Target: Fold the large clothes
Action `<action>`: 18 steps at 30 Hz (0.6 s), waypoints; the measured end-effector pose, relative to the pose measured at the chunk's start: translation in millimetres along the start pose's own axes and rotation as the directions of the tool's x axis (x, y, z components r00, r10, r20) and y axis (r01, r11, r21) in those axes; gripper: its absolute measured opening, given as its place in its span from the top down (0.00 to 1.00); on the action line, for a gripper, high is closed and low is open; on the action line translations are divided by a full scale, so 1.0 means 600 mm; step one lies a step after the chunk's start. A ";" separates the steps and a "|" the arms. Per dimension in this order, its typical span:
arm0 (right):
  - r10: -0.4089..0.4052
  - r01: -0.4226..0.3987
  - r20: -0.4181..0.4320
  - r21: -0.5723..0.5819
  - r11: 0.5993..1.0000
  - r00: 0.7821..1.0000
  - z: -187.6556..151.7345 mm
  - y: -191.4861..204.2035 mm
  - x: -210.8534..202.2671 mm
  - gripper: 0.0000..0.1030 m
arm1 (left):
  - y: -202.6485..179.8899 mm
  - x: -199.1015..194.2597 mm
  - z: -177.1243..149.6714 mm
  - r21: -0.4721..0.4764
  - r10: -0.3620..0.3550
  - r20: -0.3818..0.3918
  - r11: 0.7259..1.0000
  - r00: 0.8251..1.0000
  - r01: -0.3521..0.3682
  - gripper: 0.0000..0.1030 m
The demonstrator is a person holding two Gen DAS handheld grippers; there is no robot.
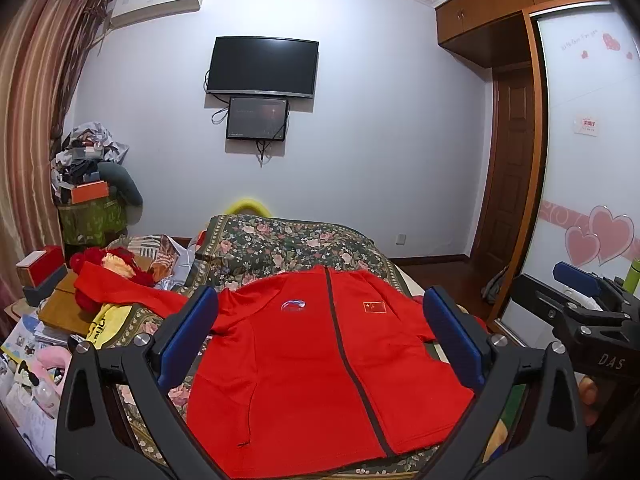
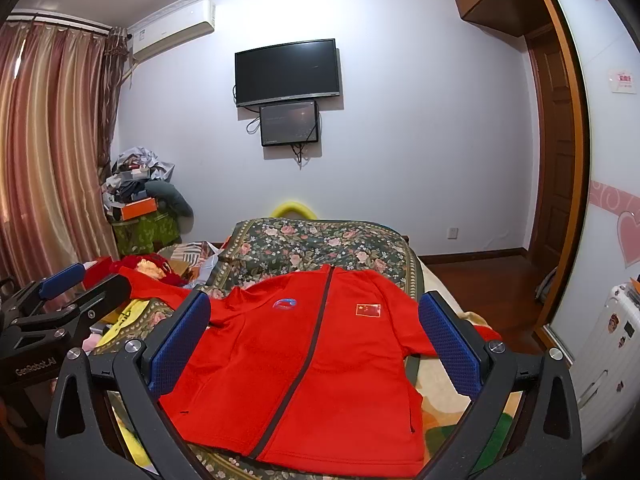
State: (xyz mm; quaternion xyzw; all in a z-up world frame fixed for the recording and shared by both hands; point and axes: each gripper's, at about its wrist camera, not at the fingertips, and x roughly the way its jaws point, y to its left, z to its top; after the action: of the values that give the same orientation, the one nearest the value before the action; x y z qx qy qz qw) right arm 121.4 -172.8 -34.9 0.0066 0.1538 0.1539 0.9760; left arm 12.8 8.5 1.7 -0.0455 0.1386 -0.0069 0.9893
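Note:
A red zip jacket lies flat on the bed, front up, with a dark zipper down the middle, a blue logo and a small flag patch on the chest. One sleeve stretches away to the left. My left gripper hovers above the jacket's near half, jaws wide open with nothing between the blue pads. My right gripper is held the same way, open and empty, its blue pads framing the jacket. Each gripper also shows at the edge of the other's view, the right gripper and the left gripper.
A floral bedspread covers the bed, bunched up at the far end. Clothes, boxes and papers crowd the left side. A white suitcase stands at right by the wardrobe. Two screens hang on the far wall.

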 end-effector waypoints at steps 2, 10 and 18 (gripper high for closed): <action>0.000 0.000 0.000 -0.001 1.000 1.000 -0.001 0.002 0.000 0.00 | 0.005 0.000 -0.009 -0.002 0.000 0.002 1.000 1.000 0.000 0.00; 0.000 0.000 -0.003 -0.007 1.000 1.000 -0.002 0.005 -0.001 0.00 | 0.011 -0.001 -0.016 -0.010 0.003 0.002 1.000 1.000 -0.003 0.00; 0.000 0.000 -0.007 -0.010 1.000 1.000 0.000 0.011 0.000 0.00 | 0.013 -0.001 -0.018 -0.013 0.002 0.002 1.000 1.000 -0.002 0.00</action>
State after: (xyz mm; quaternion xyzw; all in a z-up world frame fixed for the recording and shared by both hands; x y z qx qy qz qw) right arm 119.3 -166.4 -34.5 0.0010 0.1563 0.1549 0.9755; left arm 9.1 15.6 -9.1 -0.0519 0.1377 -0.0049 0.9891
